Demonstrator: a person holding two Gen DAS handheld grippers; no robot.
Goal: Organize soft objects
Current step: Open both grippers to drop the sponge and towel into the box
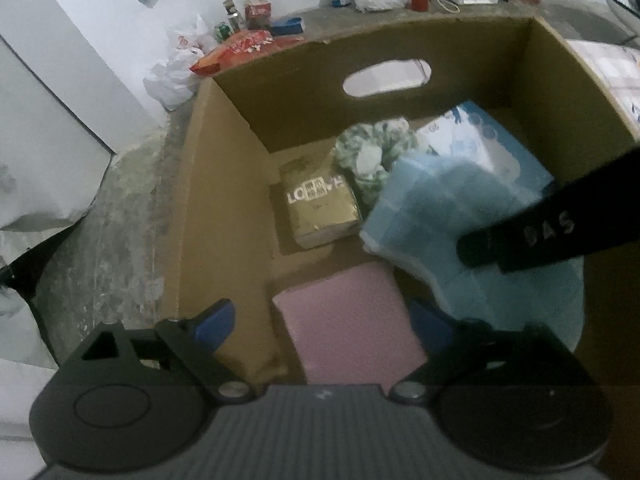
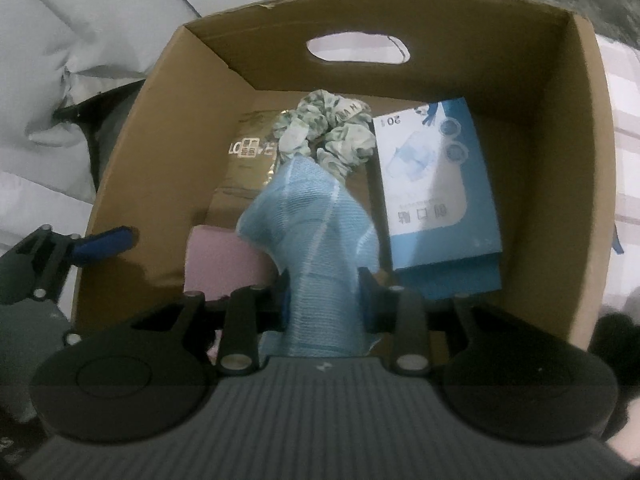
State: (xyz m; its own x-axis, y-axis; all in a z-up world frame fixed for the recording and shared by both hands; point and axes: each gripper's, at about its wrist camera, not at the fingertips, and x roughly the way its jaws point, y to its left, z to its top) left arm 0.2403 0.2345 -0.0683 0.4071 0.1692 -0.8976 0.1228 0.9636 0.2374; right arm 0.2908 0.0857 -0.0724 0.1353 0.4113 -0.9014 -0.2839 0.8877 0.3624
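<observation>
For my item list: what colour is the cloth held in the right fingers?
Light blue cloth, clearest in the right wrist view.

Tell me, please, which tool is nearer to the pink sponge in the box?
Left. The left tool hangs right over the pink sponge, open, one finger on each side. The right tool is beside it, shut on the blue cloth.

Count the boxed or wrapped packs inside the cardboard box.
2: a gold foil pack at the back left, a blue-and-white carton at the back right. Others may hide under the light blue cloth.
</observation>
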